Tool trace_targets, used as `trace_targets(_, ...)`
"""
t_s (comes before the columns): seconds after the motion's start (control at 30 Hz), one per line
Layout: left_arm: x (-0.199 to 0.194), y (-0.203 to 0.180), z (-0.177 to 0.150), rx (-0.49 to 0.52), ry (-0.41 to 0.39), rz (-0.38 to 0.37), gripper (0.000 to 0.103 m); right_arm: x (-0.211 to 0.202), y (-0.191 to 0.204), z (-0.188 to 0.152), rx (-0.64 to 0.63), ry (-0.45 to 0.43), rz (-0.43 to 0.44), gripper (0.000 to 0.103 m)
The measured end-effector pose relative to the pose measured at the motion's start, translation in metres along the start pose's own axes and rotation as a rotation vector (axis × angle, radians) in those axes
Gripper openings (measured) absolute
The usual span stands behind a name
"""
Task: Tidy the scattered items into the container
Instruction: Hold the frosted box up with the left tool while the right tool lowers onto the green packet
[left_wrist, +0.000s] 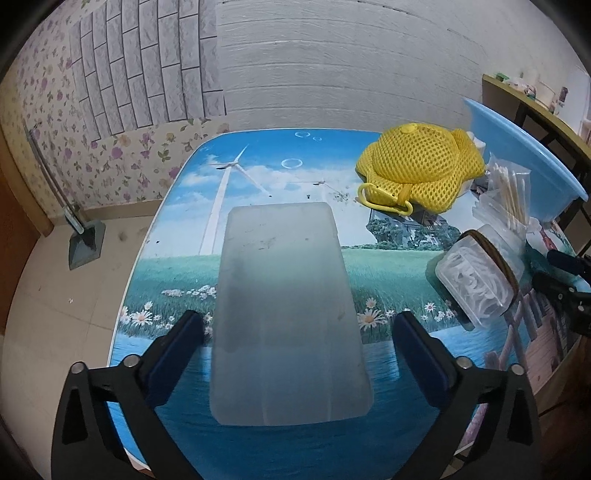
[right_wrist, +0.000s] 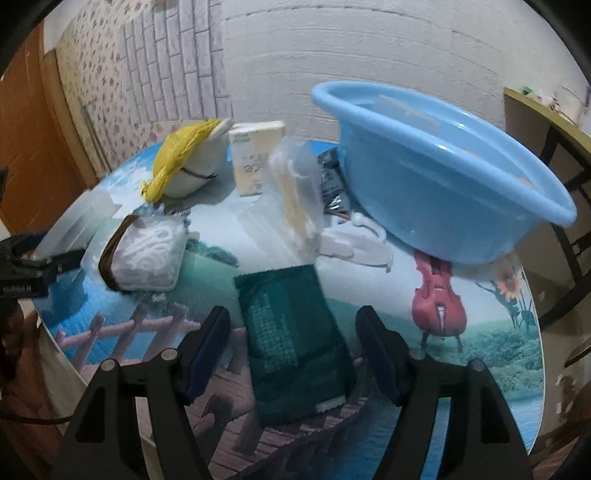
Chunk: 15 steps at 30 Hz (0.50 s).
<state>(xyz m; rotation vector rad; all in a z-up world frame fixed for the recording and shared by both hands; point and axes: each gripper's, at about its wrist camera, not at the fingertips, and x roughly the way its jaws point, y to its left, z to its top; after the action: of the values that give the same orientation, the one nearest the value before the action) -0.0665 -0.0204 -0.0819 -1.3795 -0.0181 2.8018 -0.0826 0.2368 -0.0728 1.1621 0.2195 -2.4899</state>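
Clutter sat bunched beside the tilted light-blue plastic basin (right_wrist: 439, 184), presumably so each piece had only a short trip into it; my left gripper (left_wrist: 299, 332) stood released, its jaws wide on either side of a flat frosted translucent plastic sheet (left_wrist: 284, 314) lying on the picture-printed table (left_wrist: 177, 258), neither pad pressing it. My right gripper (right_wrist: 291, 332) also stood unclenched; the dark-green mesh-patterned packet (right_wrist: 291, 332) lay flat between its fingers, ungripped, well short of the basin.

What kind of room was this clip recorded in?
Probably a room in a home: floral wallpaper and brick-pattern wall panels, a tiled floor, and a round table with a printed scenic cover holding household odds and ends beside a blue plastic basin.
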Motion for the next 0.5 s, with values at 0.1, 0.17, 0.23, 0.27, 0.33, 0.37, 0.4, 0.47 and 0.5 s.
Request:
trace_targets(0.1,0.0006,0.0007,-0.0008,0.003,-0.012,0.001,0.103,0.0028,-0.0029,-0.0022,0.011,0.003,-0.009,0.097)
trace_targets(0.17,0.0004,0.0005,-0.0014,0.002,-0.020,0.001,0.103,0.0040,-0.0046,-0.0035,0.020,0.001,-0.014,0.103)
trace_targets(0.23,-0.0003,0.0004,-0.0028,-0.004,-0.026,0.007,0.103,0.0037,-0.0043,-0.0036,0.020,0.000,-0.016,0.103)
trace_targets(0.27,-0.0006,0.0002,-0.0032,-0.007,-0.027,0.008,0.103,0.0034,-0.0043,-0.0035,0.021,-0.001,-0.016,0.103)
trace_targets(0.33,-0.0014,-0.0003,-0.0047,-0.008,-0.035,0.008,0.103,0.0027,-0.0034,-0.0034,0.024,-0.003,-0.019,0.103)
trace_targets(0.37,-0.0014,-0.0005,-0.0051,-0.007,-0.041,0.009,0.103,0.0034,-0.0016,-0.0023,0.024,-0.004,-0.019,0.103)
trace_targets(0.4,-0.0015,-0.0004,-0.0056,-0.007,-0.047,0.009,0.103,0.0035,-0.0030,-0.0023,0.024,-0.004,-0.020,0.103)
trace_targets(0.47,-0.0024,-0.0011,-0.0074,-0.008,-0.060,0.011,0.103,0.0040,-0.0017,-0.0014,0.024,-0.006,-0.020,0.103)
trace_targets(0.5,-0.0029,-0.0015,-0.0084,-0.008,-0.064,0.012,0.103,0.0040,-0.0017,-0.0016,0.024,-0.007,-0.022,0.103)
